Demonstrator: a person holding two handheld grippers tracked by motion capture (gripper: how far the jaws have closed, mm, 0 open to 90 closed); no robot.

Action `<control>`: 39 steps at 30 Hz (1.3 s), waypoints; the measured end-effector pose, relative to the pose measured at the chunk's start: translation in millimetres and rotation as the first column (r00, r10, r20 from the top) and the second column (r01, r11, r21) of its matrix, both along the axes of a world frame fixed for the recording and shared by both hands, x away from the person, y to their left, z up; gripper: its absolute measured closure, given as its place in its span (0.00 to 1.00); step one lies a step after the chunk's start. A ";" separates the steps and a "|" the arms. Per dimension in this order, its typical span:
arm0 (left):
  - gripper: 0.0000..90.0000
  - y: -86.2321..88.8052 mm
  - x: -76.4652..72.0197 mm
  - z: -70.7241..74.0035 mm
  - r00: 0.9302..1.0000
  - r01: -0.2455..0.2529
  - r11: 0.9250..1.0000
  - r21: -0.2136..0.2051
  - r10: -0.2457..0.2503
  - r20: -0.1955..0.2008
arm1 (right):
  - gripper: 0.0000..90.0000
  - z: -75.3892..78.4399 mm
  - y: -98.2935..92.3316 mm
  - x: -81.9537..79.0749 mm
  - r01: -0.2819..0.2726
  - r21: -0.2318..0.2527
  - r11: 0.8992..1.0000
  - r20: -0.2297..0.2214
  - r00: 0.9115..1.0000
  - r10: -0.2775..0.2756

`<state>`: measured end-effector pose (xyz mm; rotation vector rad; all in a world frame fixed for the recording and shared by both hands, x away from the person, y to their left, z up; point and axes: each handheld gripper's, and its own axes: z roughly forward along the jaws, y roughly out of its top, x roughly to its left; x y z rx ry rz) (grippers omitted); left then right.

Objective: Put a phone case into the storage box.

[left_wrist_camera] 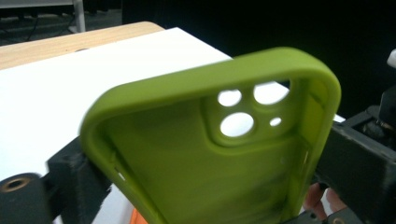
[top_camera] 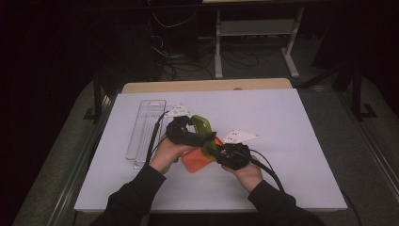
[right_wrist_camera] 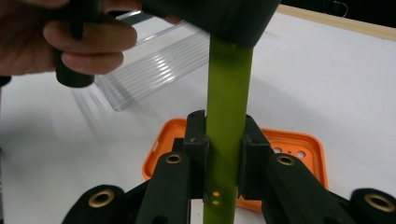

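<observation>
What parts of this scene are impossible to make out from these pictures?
- Orange case, high view: largely covered by the hands and grippers.
- Green case, left hand-held gripper view: lower end cut off by the frame's bottom edge.
- Clear tray, right hand-held gripper view: blurred, partly behind the fingers.

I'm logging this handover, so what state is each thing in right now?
green phone case: held off the table, empty.
orange phone case: lying on the table, open side up.
clear tray: empty.
right gripper: shut on the green phone case.
left gripper: jaws astride the green case's sides.
</observation>
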<state>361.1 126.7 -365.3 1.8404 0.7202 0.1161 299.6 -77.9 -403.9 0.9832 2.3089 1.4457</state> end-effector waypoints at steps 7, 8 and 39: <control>0.13 1.1 -1.4 0.5 1.000 -0.017 0.999 -0.030 0.017 -0.019 | 0.84 -2.2 3.8 -1.2 0.002 -0.035 0.999 0.016 1.000 -0.001; 0.14 1.0 -1.7 0.7 1.000 -0.019 0.999 -0.030 0.019 -0.023 | 0.84 -2.3 3.9 -1.1 0.003 -0.037 0.999 0.019 1.000 -0.002; 0.17 13.7 4.8 13.3 0.998 -0.062 0.998 -0.002 0.062 0.005 | 0.29 -4.9 -32.7 5.8 0.010 -0.115 0.993 -0.044 0.999 -0.015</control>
